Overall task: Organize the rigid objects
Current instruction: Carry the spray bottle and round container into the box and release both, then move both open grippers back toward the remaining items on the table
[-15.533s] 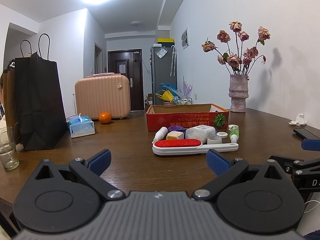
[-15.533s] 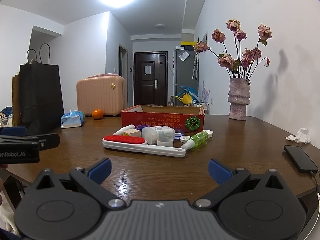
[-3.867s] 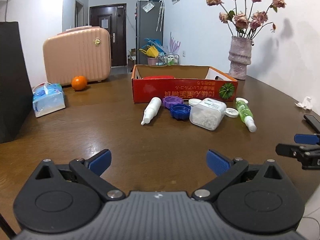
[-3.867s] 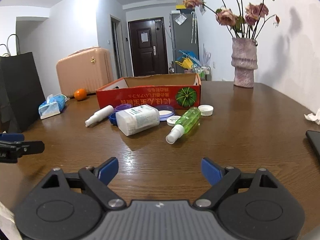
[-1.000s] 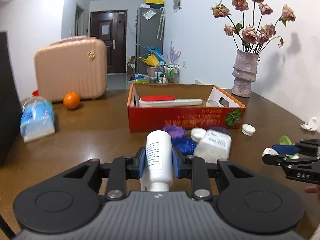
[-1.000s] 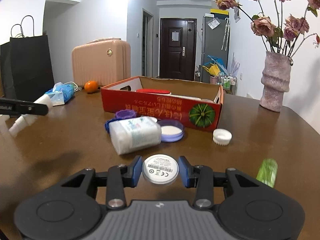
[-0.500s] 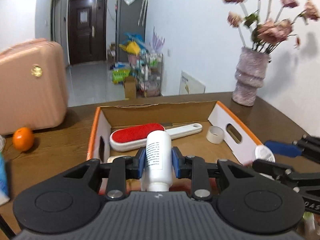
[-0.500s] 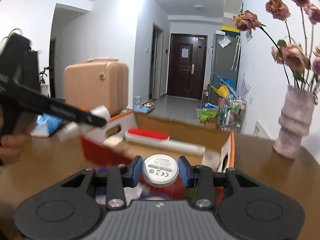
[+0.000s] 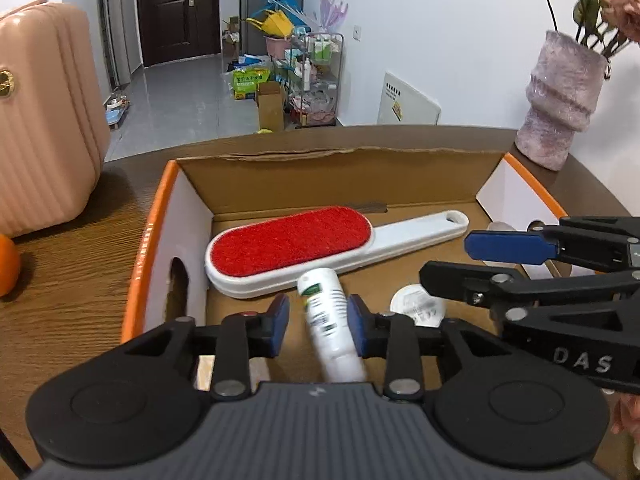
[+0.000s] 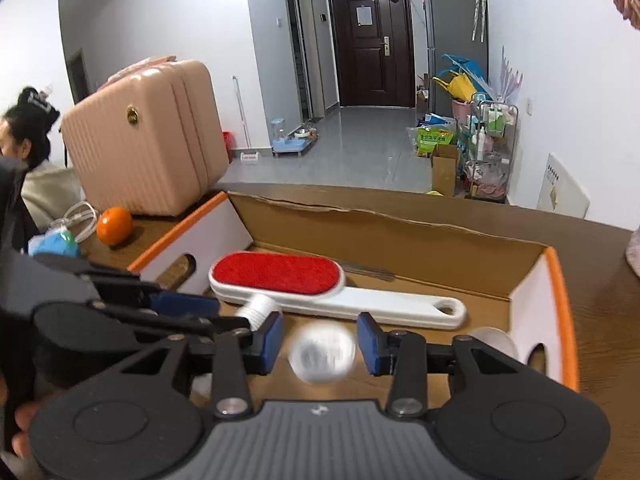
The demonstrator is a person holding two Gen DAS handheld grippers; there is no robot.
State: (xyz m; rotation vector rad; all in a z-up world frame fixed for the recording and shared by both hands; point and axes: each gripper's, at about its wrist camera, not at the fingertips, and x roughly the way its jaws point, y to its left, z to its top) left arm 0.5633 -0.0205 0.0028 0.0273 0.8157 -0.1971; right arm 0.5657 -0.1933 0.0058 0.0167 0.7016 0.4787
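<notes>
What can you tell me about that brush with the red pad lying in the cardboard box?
The lint brush is a long, flat, white tool that looks like plastic, with an oval red pad of fuzzy fabric covering its wide head. Its narrower handle ends in a small hanging hole. It lies flat, red side up, on the floor of the cardboard box, near the back wall, handle toward the right. A white bottle lies just in front of it; whether they touch is unclear.

- The cardboard box (image 9: 152, 248) is brown inside, with white end flaps and orange edges.
- The lint brush (image 9: 296, 246) has a red pad on a white body.
- The suitcase (image 10: 148, 136) is ribbed pale pink.
- The orange (image 10: 114, 220) is bright orange.
- The gripper pads (image 9: 277, 316) are blue.
- The table (image 9: 68, 300) is dark wood grain.
</notes>
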